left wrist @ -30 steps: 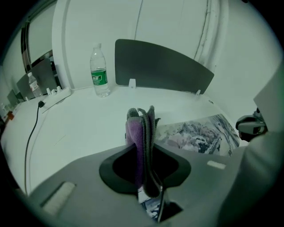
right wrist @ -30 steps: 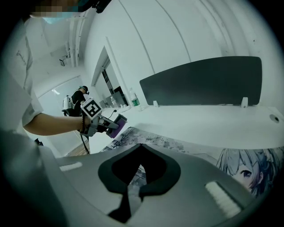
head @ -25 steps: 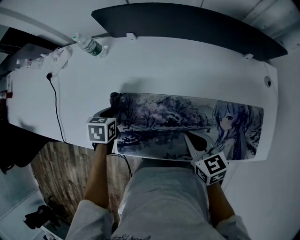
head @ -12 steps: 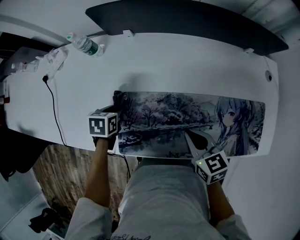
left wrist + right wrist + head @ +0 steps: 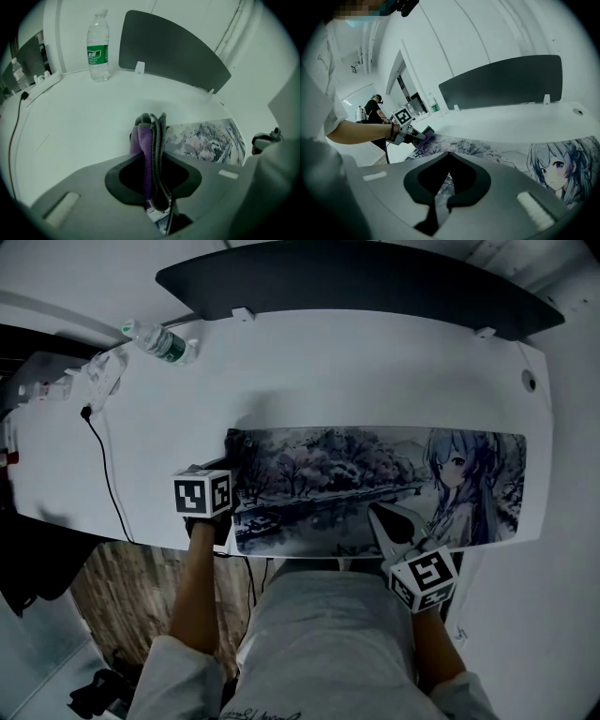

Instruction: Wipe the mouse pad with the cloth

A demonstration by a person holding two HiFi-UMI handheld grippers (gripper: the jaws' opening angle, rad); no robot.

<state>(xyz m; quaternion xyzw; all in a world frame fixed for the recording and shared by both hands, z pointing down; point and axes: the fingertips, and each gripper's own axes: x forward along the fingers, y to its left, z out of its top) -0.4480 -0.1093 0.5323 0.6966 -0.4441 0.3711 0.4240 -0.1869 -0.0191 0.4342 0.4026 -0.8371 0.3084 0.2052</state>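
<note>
Lying along the near edge of the desk [image 5: 375,371], the mouse pad [image 5: 356,474] seems barely wiped. The left gripper [image 5: 151,123] clamps the cloth [image 5: 140,140] at the pad's left end; the right gripper [image 5: 382,514], closed empty, rests on its front part.

Three views, common mouse pad [image 5: 328,474]

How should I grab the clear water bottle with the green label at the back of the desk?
Take the clear plastic water bottle with the green label round its labelled middle, coming in level from the front: it stands upright, and its body is straight and round there.
</note>
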